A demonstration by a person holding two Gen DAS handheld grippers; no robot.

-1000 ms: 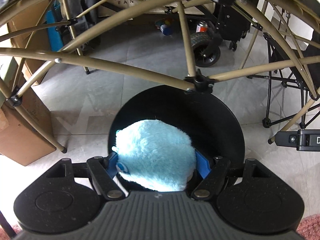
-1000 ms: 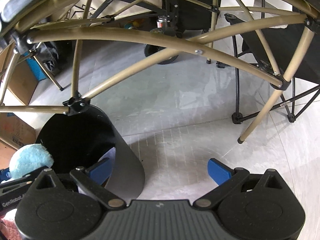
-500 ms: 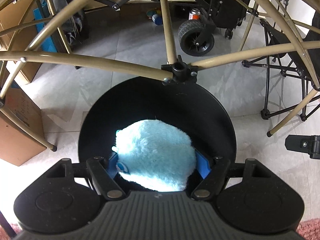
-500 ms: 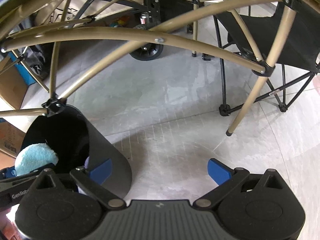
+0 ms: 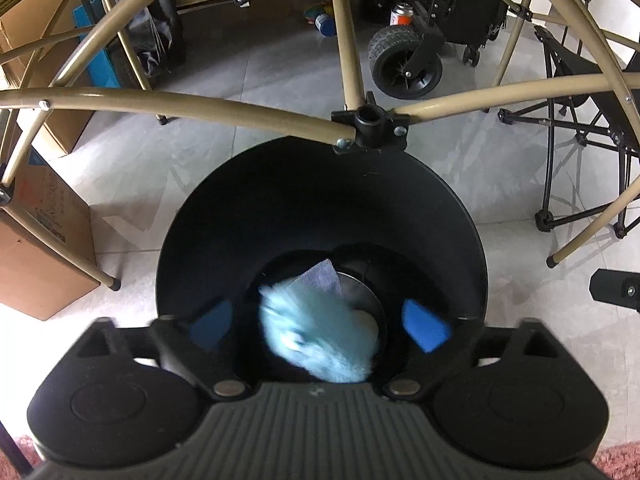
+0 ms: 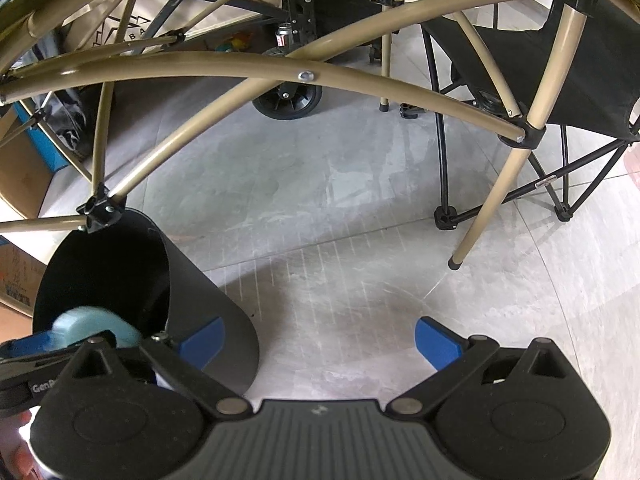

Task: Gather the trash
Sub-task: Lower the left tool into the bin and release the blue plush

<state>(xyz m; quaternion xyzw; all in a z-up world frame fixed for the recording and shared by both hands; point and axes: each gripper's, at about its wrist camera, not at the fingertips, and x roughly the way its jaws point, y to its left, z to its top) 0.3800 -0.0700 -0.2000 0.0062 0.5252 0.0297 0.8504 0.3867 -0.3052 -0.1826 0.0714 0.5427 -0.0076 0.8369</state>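
The left gripper [image 5: 320,326] points steeply down into the mouth of a black round bin [image 5: 448,216], and its jaws have just been opening: the two blue pads [image 5: 424,326] now stand wide apart, clear of the fluffy light-blue ball [image 5: 316,336] that shows blurred between and below them, inside the bin. A piece of darker blue-grey material [image 5: 320,276] lies near the bin's bottom, just beyond the ball, with a pale round shape partly hidden beside it. The right gripper [image 6: 318,340] hangs over bare grey floor tiles [image 6: 360,240] to the right of the bin, its jaws spread wide with nothing between them. In the right wrist view the bin [image 6: 200,300] stands just to the left, with the light-blue ball [image 6: 92,326] at its opening next to the left gripper's arm. A tan tubular frame [image 5: 200,106] crosses above the bin, its black joint [image 5: 370,126] sitting over the far rim. A cardboard box [image 5: 36,248] stands left of the bin, and a black wheel [image 5: 404,64] and a black folding chair [image 6: 560,60] lie farther back.
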